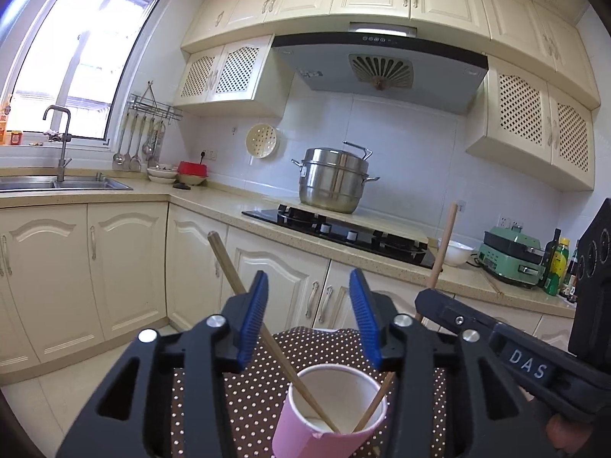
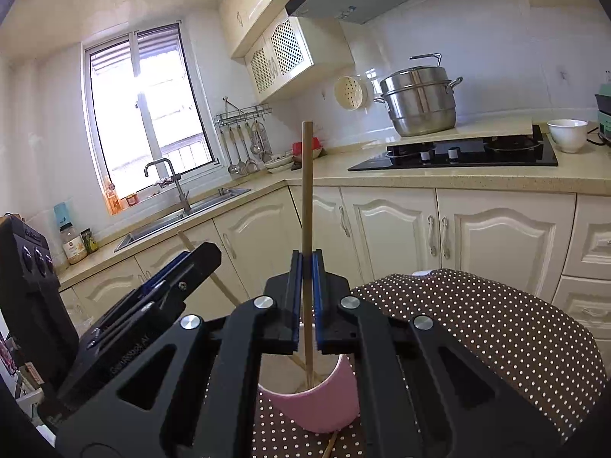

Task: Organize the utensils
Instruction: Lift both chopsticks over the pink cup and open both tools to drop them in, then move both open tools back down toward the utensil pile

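A pink paper cup (image 1: 332,416) stands on a brown polka-dot cloth (image 1: 259,389). One wooden chopstick (image 1: 267,328) leans in it, crossing in front of my left gripper's left finger. My left gripper (image 1: 311,316) is open above the cup and holds nothing. My right gripper (image 2: 306,297) is shut on a second chopstick (image 2: 307,198), held nearly upright with its lower end inside the cup (image 2: 317,404). In the left wrist view, the right gripper (image 1: 496,328) shows at the right with that chopstick (image 1: 443,244). The left gripper (image 2: 160,290) shows at the left of the right wrist view.
The cloth (image 2: 496,336) covers a small table. Behind are cream cabinets, a counter with a gas hob (image 1: 343,233) and a steel steamer pot (image 1: 332,181), a sink (image 1: 65,183), a white bowl (image 2: 567,133) and a green appliance (image 1: 511,259). Another stick (image 2: 330,444) lies on the cloth by the cup.
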The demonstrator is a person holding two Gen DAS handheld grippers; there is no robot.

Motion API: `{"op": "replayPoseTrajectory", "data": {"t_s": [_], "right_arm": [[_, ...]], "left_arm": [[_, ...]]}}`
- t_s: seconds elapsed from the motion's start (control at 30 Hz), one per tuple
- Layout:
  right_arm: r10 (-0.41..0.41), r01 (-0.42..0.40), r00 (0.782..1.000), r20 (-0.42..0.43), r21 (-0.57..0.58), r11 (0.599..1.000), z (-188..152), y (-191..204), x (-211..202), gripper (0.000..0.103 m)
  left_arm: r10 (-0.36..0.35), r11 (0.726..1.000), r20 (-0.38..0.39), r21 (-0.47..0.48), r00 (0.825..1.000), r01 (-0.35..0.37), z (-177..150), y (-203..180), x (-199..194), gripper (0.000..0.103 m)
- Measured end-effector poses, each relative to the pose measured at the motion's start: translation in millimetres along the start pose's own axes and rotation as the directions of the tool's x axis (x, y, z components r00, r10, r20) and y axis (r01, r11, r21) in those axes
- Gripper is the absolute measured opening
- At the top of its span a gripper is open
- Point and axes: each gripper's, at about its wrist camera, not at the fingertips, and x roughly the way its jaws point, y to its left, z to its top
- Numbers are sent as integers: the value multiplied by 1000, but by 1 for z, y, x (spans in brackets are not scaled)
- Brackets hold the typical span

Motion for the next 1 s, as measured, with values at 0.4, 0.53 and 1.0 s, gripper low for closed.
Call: {"op": "replayPoseTrajectory", "data": {"t_s": [0.4,0.53,1.0], "right_arm": [[-81,80,997,12,43,996,-12,-5,-18,61],[-87,87,996,11,34,996,-10,1,-26,62],[-131,130,991,28,18,991,-18,6,-78,77]], "left_arm": [[50,998,-123,53,991,-44,-7,-5,-28,69],[53,997,-116,59,992,-46,-4,-5,-43,72],[-34,999,-173,-16,984,32,-1,1,-85,77]]}}
